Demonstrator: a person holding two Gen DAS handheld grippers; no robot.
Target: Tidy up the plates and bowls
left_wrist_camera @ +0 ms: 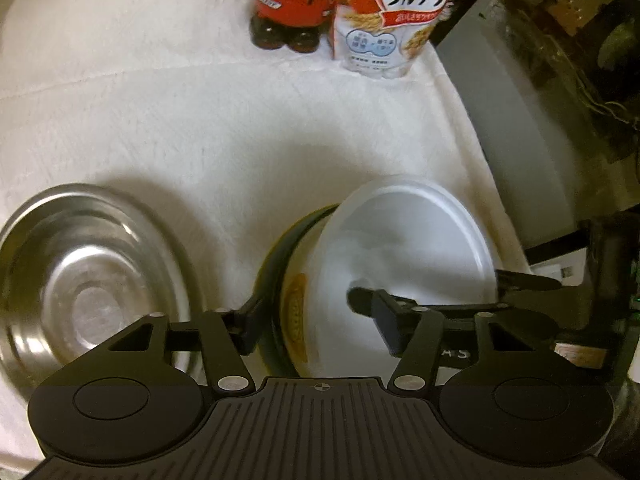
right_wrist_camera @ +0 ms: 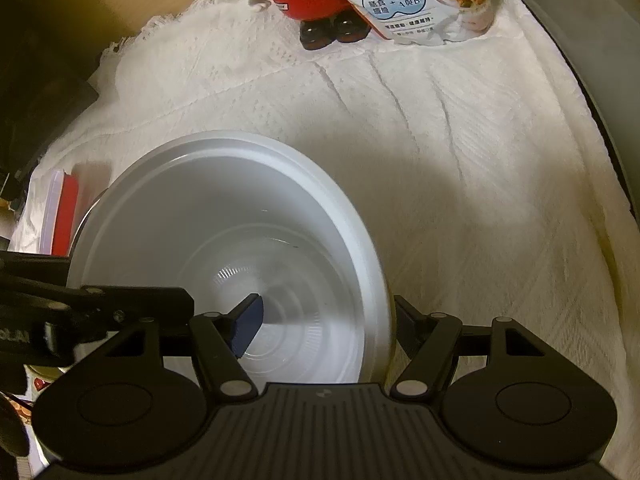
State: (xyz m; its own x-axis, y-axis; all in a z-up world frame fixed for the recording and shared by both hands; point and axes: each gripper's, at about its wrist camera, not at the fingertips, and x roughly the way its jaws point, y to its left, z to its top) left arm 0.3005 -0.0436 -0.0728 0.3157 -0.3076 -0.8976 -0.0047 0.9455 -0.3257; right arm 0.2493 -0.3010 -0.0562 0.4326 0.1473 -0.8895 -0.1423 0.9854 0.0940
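While the white plastic bowl [right_wrist_camera: 224,248] is sitting tilted inside the dark-rimmed patterned bowl [left_wrist_camera: 288,280], the nesting is looking partly done: two bowls are already together near the right edge of the white cloth [left_wrist_camera: 200,120], but the upper one is not lying flat yet. The steel bowl [left_wrist_camera: 84,276] is standing alone just to the left, apart from the pair, so I judge it is still waiting to be stacked or placed.

The left gripper [left_wrist_camera: 316,312] is reaching over the near rim of the stacked pair with its jaws spread wide, one finger outside the dark rim and the other inside the white bowl; the pads are not visibly pressing. The right gripper [right_wrist_camera: 328,320] is straddling the white bowl's right wall, one finger inside and one outside, and whether it is actually pinching that wall is more than I can tell.

Being round, the white bowl is showing no long axis; its mouth is facing upward and leaning toward the cereal bag [left_wrist_camera: 388,20] and red figure [left_wrist_camera: 296,0] at the far side.
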